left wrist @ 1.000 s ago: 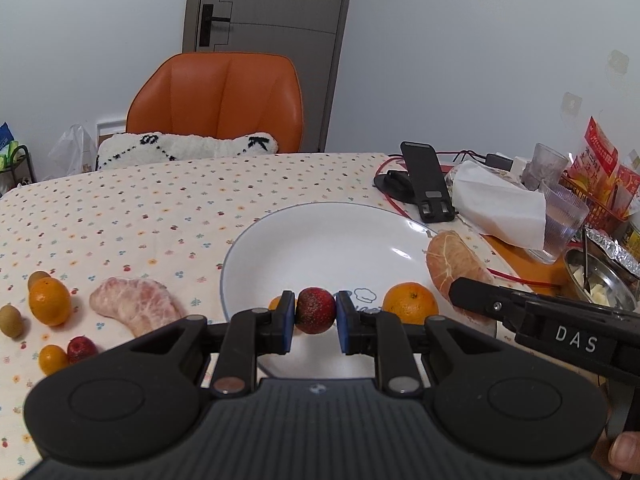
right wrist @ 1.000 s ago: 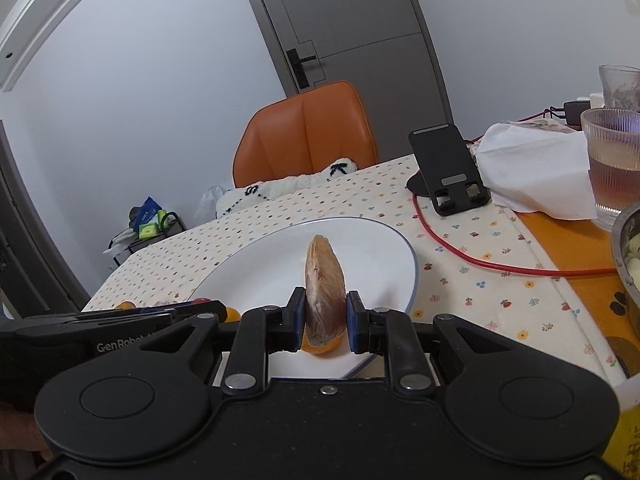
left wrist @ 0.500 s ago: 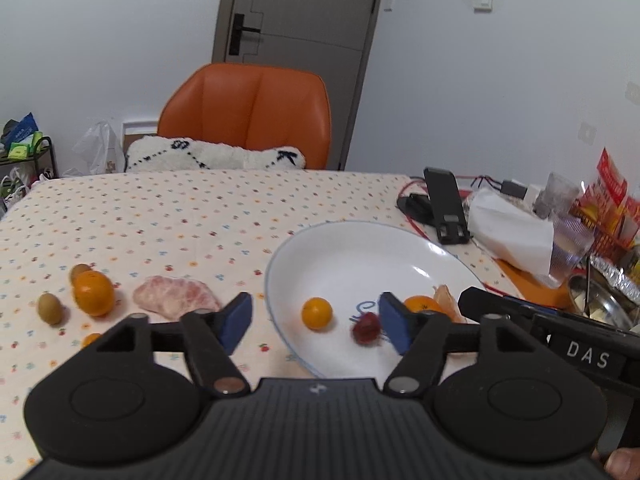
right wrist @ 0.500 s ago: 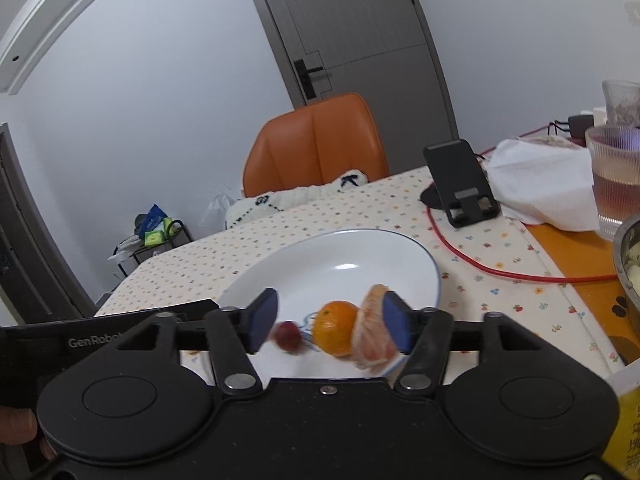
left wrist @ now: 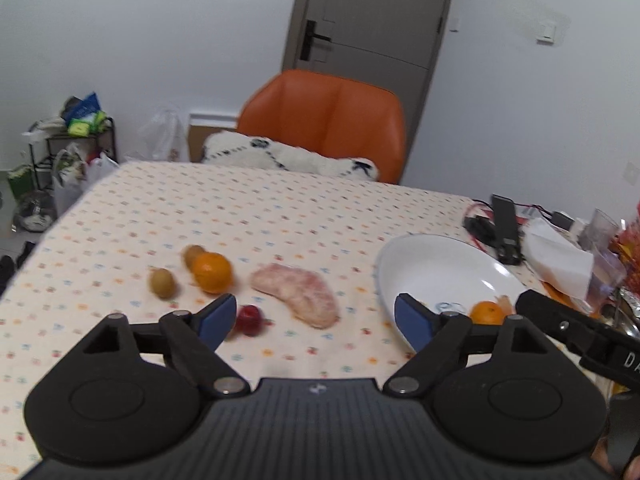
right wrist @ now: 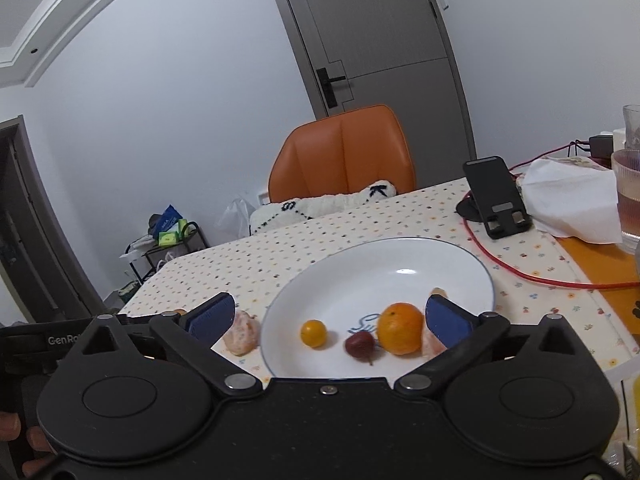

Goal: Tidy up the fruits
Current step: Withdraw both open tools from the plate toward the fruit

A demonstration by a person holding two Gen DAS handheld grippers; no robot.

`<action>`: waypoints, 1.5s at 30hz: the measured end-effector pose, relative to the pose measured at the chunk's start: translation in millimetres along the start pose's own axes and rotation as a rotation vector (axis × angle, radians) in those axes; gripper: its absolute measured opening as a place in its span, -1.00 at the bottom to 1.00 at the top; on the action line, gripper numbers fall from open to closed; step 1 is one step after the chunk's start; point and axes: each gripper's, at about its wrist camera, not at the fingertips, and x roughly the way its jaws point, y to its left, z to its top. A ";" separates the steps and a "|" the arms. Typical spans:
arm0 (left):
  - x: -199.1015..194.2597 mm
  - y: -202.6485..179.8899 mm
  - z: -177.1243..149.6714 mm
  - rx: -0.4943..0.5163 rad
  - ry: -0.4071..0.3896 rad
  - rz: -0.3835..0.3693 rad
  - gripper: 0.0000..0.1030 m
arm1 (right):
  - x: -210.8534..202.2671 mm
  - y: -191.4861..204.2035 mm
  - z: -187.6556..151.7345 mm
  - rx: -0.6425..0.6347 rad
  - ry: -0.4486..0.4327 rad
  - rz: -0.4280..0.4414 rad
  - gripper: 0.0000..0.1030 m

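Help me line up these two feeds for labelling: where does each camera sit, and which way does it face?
Left wrist: on the left gripper, jaws open, facing the loose fruit on the tablecloth; right gripper at the edge.
Right wrist: on the right gripper, jaws open, facing the white plate; fingertips bottom left.
Shared: plate, orange chair, door.

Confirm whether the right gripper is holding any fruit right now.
No: the right gripper is open and empty, with the fruits lying on the white plate.
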 end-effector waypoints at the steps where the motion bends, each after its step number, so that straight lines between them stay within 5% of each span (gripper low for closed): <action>1: -2.2 3.4 0.3 -0.003 -0.001 0.009 0.67 | 0.2 2.5 0.1 0.000 0.001 -0.002 1.00; 14: -29.7 40.5 -1.3 -0.031 -0.046 0.008 1.00 | 0.6 34.4 -1.3 -0.031 -0.019 0.027 1.00; 35: -42.7 107.6 -3.8 -0.075 -0.067 0.040 1.00 | 28.2 83.2 -15.7 -0.147 0.087 0.146 0.99; 45: -30.0 127.6 -5.7 -0.103 -0.036 0.039 1.00 | 49.1 94.3 -23.3 -0.153 0.154 0.179 0.52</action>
